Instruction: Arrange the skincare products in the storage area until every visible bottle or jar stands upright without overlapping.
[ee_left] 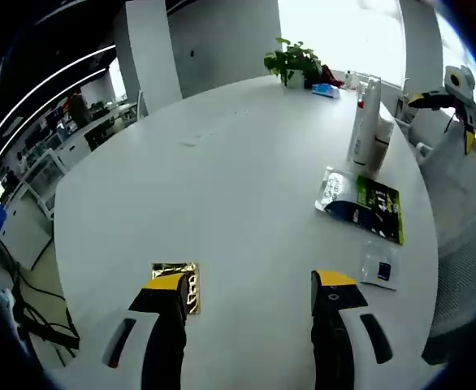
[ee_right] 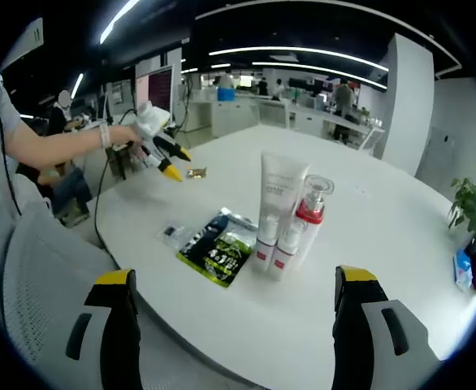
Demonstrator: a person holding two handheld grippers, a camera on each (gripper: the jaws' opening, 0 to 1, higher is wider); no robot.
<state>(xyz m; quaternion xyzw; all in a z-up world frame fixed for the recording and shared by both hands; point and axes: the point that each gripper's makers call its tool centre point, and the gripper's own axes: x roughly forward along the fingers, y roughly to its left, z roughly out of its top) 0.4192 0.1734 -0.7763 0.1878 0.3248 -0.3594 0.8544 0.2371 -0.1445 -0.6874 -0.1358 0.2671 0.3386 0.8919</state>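
Right gripper view: left tongs (ee_right: 171, 161) outstretched, parted.

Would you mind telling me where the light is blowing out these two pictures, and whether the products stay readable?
In the left gripper view, window light washes out the top right behind the potted plant, leaving the upright bottles pale with unreadable labels. In the right gripper view, ceiling light strips glare overhead, yet the tube and the red-collared pump bottle stand evenly lit; fisheye distortion bends the table edge.

The left gripper (ee_left: 254, 296) is held with its two jaws wide apart and nothing between them. The right gripper (ee_right: 236, 288) is also spread wide, with free space between its fingertips. A bare forearm (ee_right: 55, 146) reaches toward the left gripper's fingers
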